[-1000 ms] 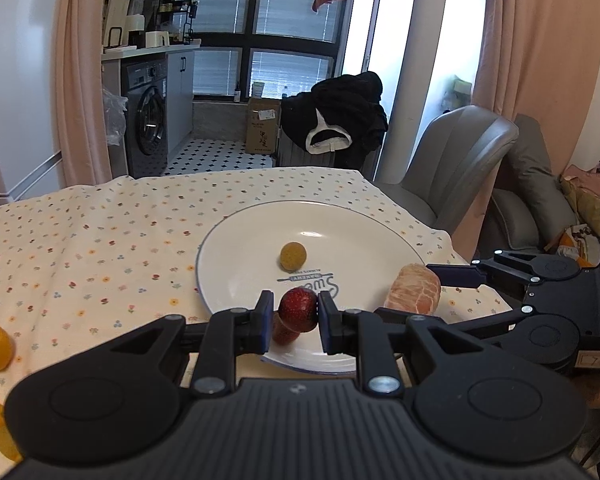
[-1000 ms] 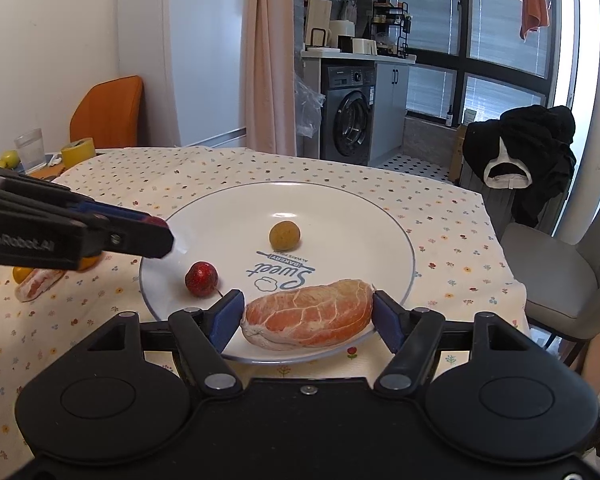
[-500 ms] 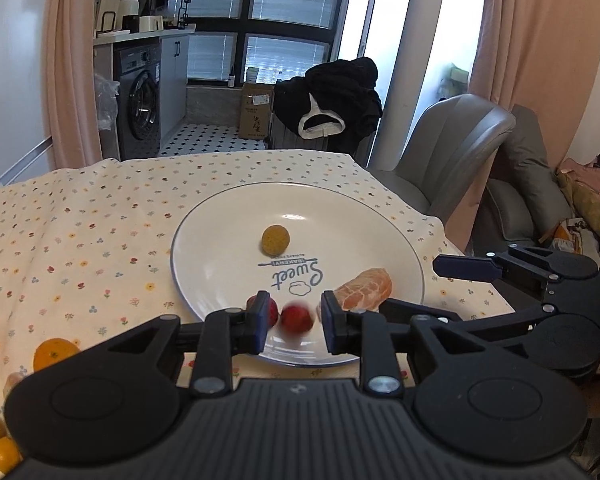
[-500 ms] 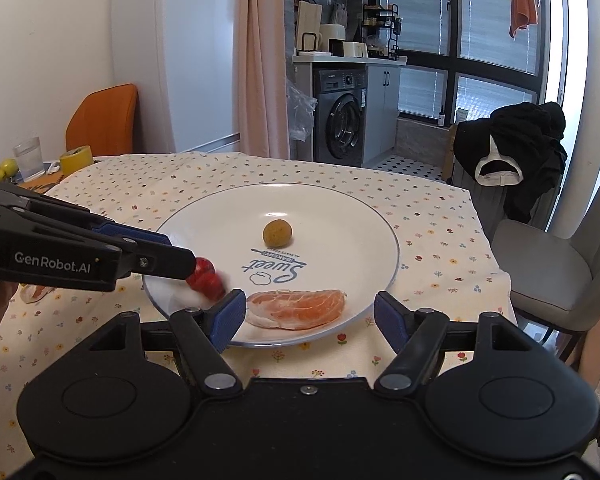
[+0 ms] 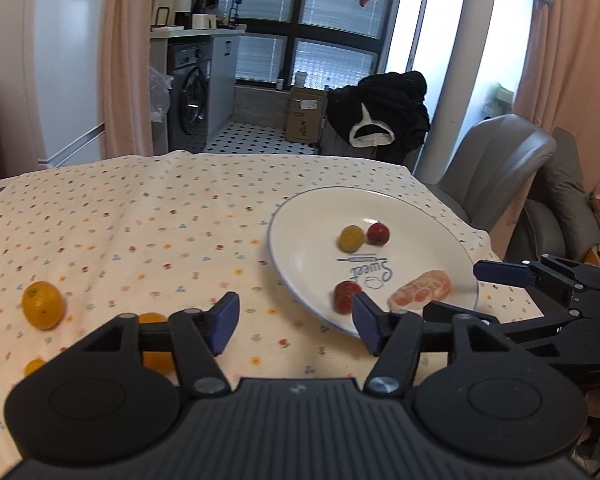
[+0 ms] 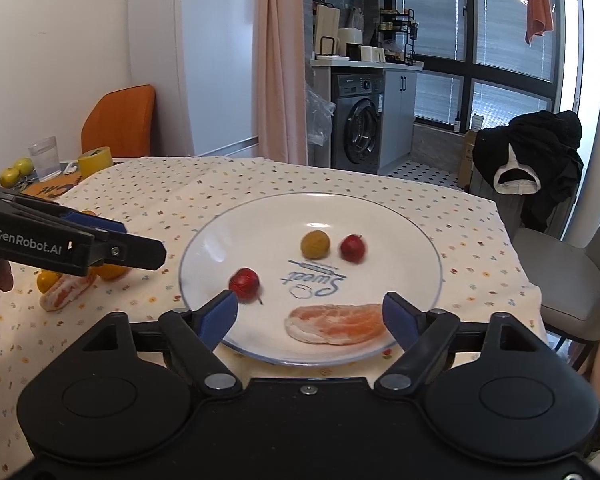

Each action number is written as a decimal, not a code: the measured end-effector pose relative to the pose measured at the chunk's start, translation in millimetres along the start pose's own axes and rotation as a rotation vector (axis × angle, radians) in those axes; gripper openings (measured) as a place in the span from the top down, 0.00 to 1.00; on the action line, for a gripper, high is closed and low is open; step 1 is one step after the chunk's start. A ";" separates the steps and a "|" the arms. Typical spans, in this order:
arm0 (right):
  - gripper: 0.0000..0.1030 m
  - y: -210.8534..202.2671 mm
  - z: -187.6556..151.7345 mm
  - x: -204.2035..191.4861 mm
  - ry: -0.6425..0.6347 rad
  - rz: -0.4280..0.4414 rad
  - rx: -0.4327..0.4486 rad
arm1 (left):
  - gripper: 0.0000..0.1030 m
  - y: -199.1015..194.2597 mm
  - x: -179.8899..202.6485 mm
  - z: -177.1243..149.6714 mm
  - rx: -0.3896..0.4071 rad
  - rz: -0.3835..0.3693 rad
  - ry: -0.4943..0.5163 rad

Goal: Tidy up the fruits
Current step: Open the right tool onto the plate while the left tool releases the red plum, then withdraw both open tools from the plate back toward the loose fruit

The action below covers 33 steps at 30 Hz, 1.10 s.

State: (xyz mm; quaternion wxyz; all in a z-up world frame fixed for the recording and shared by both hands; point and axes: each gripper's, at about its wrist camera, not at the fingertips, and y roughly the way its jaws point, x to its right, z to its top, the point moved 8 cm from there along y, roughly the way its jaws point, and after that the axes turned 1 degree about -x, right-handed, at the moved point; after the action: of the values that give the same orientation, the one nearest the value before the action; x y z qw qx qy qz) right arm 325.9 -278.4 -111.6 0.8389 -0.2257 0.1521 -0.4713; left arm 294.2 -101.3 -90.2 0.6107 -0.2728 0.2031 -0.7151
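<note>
fruits are partly gathered: on the plate (image 6: 420, 236) ahead of the right claw (image 6: 310, 314) lie two red fruits, a yellow one and a peeled citrus segment (image 6: 336, 324). both claws gape empty. left claw (image 5: 294, 320) should next reach left-forward for the kumquat (image 5: 43, 304) on the surface (image 5: 140, 220).

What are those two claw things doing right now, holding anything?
Left gripper: jaws open, holding nothing, over the tablecloth beside the plate.
Right gripper: jaws open, holding nothing; the peeled orange piece lies on the plate between them.
</note>
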 end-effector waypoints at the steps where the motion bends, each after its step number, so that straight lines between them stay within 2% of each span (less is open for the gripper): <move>1: 0.18 0.2 0.9 -2.4 -0.001 0.002 0.002 | 0.33 -2.3 -4.0 -0.5 0.002 0.006 -0.006; 5: 0.09 2.6 4.0 -9.5 0.008 0.017 0.003 | 0.23 -11.7 -18.4 -2.4 0.019 0.032 -0.024; 9: 0.00 4.7 6.6 -17.3 0.012 0.024 0.005 | 0.20 -21.7 -35.2 -3.1 0.035 0.052 -0.058; 20: 0.00 10.2 14.6 -43.1 0.003 0.073 0.003 | 0.17 -49.1 -89.7 -7.9 0.065 0.153 -0.148; 33: 0.00 14.9 23.3 -78.6 -0.039 0.141 0.002 | 0.17 -75.6 -123.3 -22.1 0.078 0.191 -0.206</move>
State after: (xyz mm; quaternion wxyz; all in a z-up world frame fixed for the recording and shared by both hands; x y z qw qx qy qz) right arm 307.4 -198.6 -96.2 0.8730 -0.2227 0.1508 -0.4069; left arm 235.4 32.0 -77.6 0.7036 -0.3005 0.1363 -0.6294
